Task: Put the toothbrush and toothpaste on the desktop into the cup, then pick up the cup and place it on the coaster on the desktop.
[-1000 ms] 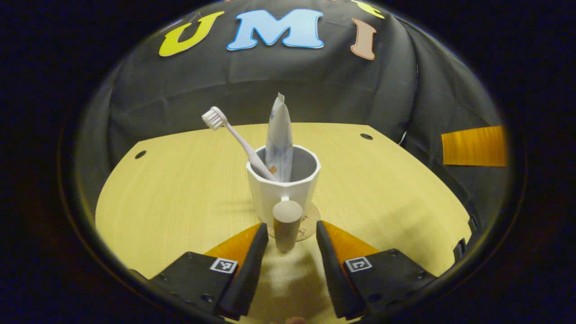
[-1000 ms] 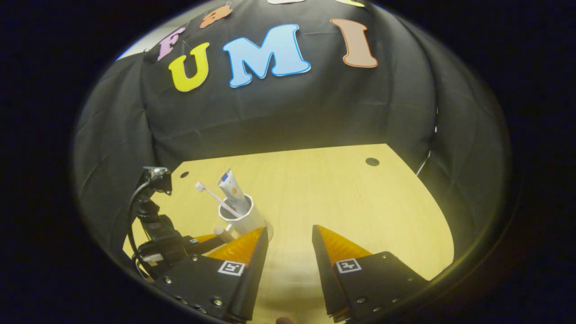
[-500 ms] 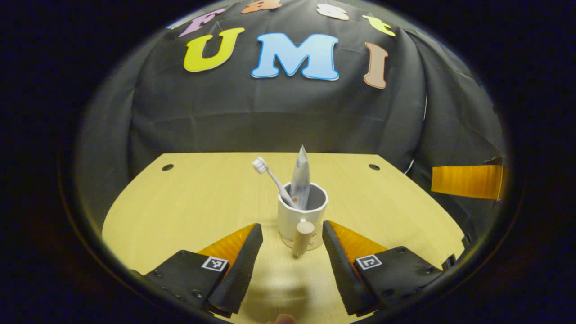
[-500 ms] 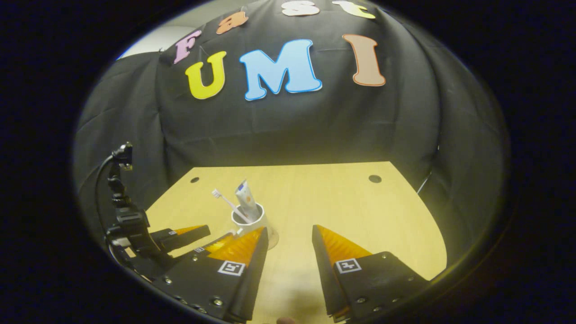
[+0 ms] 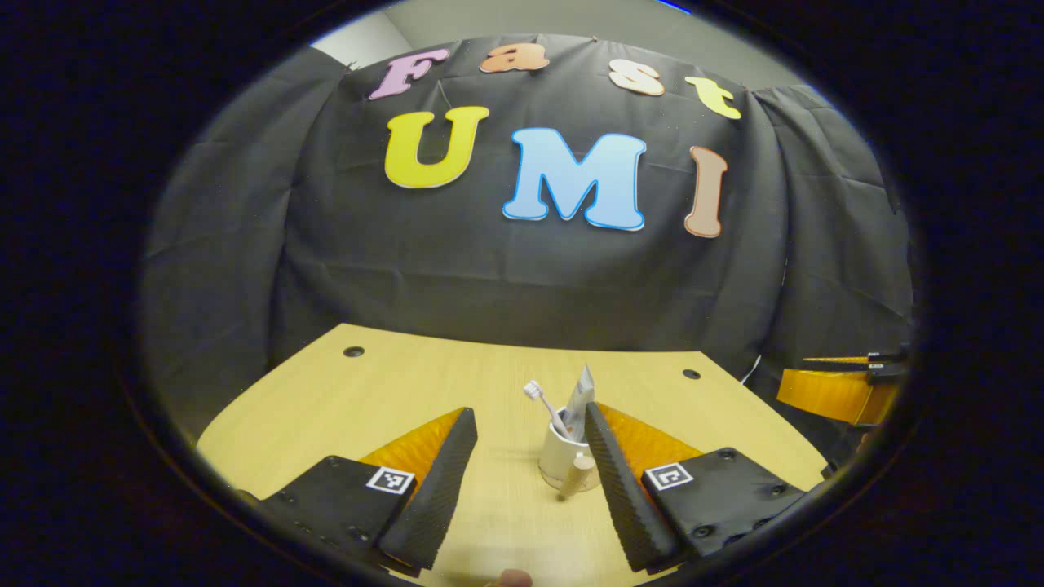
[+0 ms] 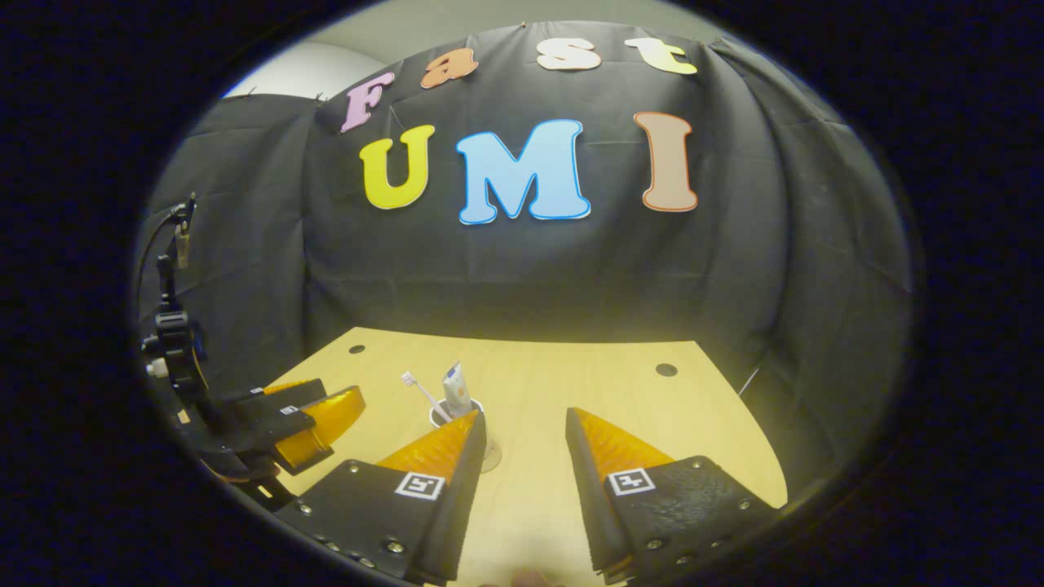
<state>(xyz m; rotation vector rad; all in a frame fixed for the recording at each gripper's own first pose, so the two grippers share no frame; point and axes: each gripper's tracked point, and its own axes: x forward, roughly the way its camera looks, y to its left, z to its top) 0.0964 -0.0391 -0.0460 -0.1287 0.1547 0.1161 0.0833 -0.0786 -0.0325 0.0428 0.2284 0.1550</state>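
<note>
Both grippers have drawn back and up from the cup since the earlier frames, so it now sits small and low in each view where a second ago it loomed large at the centre of the left gripper view. We read this as a retreat after the set-down.

In the left gripper view, the left gripper shows at the bottom with its fingers spread apart and nothing between them. The cup stands upright just right of centre, low in the frame, partly behind the inner edge of the right-hand finger, its wooden handle pointing toward us. We judge the handle faces this way because that is where the gripper held it. The toothbrush leans to the upper left out of the cup and the toothpaste stands beside it, both propped by the rim.

In the right gripper view, the right gripper is likewise open and empty at the bottom. The cup's rim peeks over its left finger, and an edge of the coaster shows beneath, so the cup appears to rest on it. The desktop spreads behind. The left gripper hangs at lower left there.

We judge the task essentially done.
</note>
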